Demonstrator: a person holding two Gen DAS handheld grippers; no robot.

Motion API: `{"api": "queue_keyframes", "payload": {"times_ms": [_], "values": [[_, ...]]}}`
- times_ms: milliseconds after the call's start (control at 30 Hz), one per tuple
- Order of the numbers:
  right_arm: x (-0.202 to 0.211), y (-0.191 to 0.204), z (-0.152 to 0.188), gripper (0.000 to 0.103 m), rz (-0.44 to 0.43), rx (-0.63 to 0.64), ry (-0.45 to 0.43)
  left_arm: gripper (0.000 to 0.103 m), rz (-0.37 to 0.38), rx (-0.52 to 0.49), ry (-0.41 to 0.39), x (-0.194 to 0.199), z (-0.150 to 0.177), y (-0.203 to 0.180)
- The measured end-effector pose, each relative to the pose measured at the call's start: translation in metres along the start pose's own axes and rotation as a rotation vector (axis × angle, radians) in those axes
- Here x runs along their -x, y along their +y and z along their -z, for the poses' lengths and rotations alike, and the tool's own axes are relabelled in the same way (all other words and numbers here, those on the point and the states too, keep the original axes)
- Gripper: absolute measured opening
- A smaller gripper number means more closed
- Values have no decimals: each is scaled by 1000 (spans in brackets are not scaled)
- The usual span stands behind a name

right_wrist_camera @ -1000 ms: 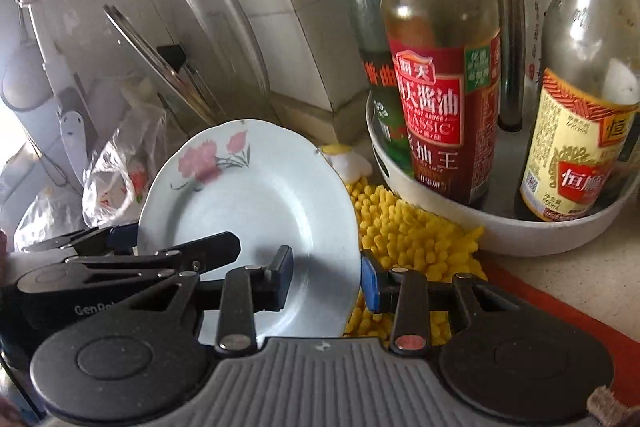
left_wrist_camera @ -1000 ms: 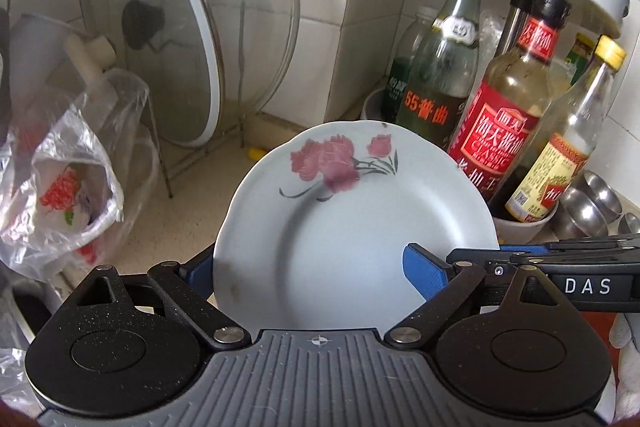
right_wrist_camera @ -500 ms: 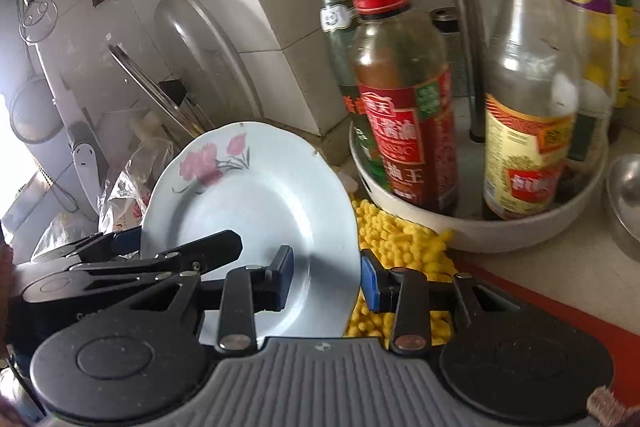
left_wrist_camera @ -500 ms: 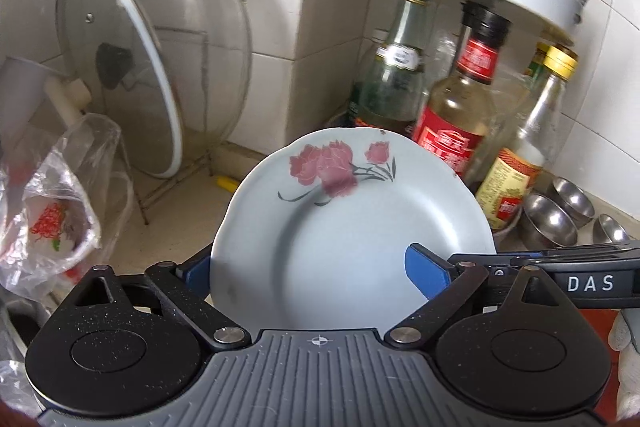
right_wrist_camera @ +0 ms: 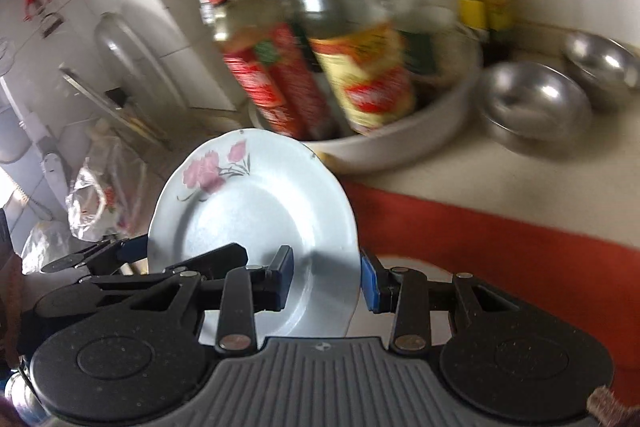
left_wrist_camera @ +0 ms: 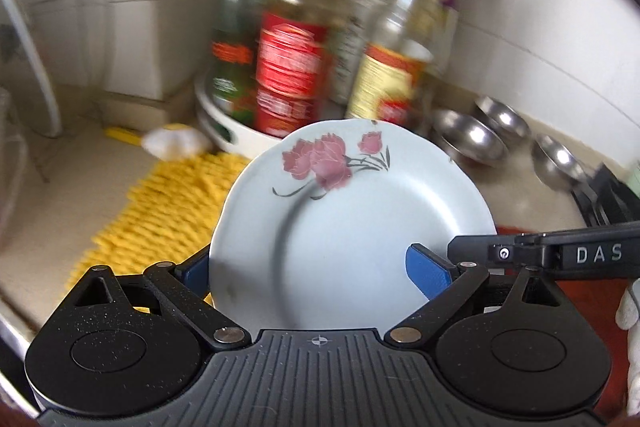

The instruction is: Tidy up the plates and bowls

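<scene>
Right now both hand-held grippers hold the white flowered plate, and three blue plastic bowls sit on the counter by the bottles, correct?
Not quite: the bowls are shiny steel, not blue plastic, as the left wrist view shows. Both hand-held grippers do hold the white flowered plate.

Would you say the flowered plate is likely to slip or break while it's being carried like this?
The plate looks glazed and glossy, so probably slippery between the fingers. It seems rigid ceramic, likely to chip or shatter if dropped. Held at opposite rims, it may pivot.

Soft daylight, motion-blurred bottles (left_wrist_camera: pixel 292 39), perhaps window glare far left, fisheye-curved edges
</scene>
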State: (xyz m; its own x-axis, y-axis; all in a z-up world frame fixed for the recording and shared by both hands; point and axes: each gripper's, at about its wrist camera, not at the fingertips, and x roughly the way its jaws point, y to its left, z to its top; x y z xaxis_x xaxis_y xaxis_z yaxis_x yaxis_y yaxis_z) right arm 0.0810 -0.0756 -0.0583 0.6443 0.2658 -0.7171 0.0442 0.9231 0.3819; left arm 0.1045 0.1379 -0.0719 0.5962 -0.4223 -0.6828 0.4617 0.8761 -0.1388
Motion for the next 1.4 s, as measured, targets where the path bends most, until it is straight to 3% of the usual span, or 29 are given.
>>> {"api": "queue_keyframes", "payload": {"times_ms": [300, 567, 1100, 1233, 1400], "values": [[28, -41, 27, 34, 96, -110, 20, 98, 83, -115, 40, -14, 7, -45], [42, -52, 44, 34, 139, -138, 47, 97, 112, -139, 87, -20, 21, -60], [35, -42, 48, 34, 186, -44, 63, 94, 86, -92, 139, -24, 30, -51], [34, -37, 46, 34, 211, -21, 59, 89, 93, -83, 143, -25, 28, -47], [43, -27, 41, 35, 249, 54, -21, 90, 67, -99, 87, -18, 22, -45]]}}
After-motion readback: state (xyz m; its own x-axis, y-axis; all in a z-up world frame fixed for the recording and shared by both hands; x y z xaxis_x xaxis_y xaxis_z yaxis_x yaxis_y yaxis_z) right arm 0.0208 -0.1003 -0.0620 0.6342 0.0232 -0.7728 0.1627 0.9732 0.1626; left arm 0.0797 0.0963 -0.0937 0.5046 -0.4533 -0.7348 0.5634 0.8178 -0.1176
